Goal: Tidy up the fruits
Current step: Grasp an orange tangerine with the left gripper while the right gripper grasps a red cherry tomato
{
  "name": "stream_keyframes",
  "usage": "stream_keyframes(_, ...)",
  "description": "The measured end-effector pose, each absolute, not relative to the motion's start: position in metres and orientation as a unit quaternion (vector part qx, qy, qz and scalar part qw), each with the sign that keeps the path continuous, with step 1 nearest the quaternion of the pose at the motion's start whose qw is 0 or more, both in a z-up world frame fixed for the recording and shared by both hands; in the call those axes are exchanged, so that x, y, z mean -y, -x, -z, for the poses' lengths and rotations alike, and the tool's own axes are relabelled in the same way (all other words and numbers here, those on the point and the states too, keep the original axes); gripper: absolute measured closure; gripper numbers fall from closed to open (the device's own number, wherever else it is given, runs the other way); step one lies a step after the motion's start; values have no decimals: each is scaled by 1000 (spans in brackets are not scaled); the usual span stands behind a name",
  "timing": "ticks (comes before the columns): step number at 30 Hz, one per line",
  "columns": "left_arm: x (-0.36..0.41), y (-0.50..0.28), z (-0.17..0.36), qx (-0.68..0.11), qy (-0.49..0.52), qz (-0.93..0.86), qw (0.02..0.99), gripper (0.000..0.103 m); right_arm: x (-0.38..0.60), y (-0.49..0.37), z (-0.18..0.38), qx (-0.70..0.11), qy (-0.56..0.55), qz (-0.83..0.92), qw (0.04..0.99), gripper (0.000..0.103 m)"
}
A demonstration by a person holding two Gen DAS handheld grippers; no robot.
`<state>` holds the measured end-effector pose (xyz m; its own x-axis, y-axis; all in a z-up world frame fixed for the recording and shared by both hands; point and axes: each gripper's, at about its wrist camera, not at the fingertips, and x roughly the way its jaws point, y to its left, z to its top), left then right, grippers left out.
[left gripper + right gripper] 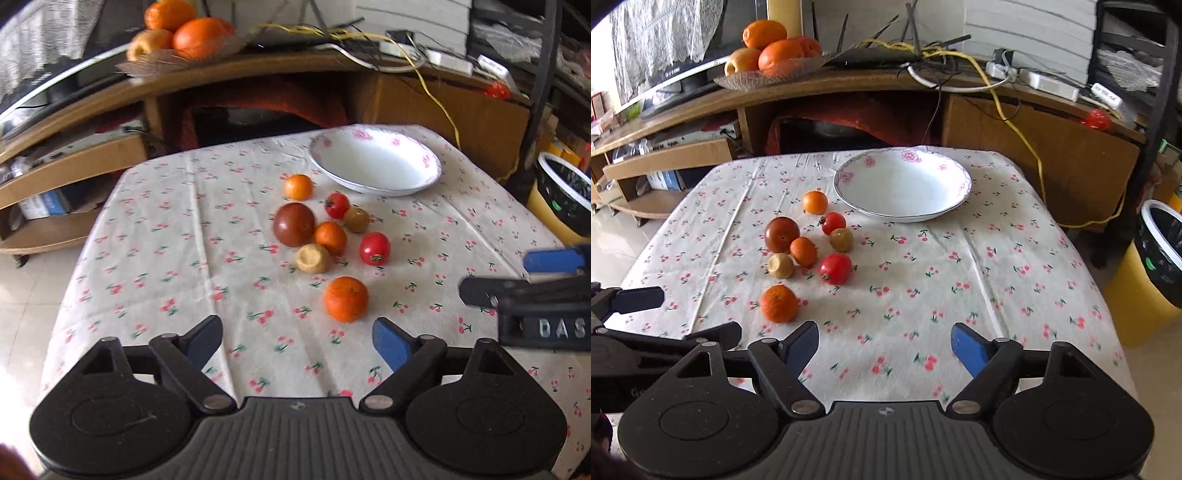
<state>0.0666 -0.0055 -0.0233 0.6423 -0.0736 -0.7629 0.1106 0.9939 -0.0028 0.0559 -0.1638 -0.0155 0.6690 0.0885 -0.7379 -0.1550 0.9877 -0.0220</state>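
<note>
Fruit loose on table (155, 229), white bowl (375, 162) bare behind. Left tool (297, 341) and right tool (884, 343) both wide open, holding nothing. Nearest orange (346, 299) ahead of left tool: approach low, straddle widest part, close gently; skin likely slippery.

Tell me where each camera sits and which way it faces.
Left wrist: on the left tool, looking forward over the table at the fruit cluster and white bowl; its own open fingers show, the right tool at the right edge.
Right wrist: on the right tool, same direction; left tool at left.
Shared: bowl, nearest orange.
</note>
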Motion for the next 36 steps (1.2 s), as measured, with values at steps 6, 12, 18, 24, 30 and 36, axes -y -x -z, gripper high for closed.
stream_keyframes(6,19,-90,43,-440,-31,82,894,30,175,-89,19,-417,38,-78,905,37)
stream_keyframes(12,23,-100,50,-440,-31,99,892,45,174,-107,26,-432,29,-105,895,43)
stream_keyframes(18,23,-105,50,-435,-23,123,892,59,158,-118,30,-432,35,-142,890,50)
stream_keyframes(24,18,-106,50,-433,-18,132,892,61,153,-134,38,-447,23,-163,879,66)
stream_keyframes(30,16,-104,47,-425,-25,131,896,61,139,-143,42,-447,22,-184,875,71)
stream_keyframes(36,12,-104,50,-426,-33,127,895,61,125,-151,50,-448,53,-176,875,71)
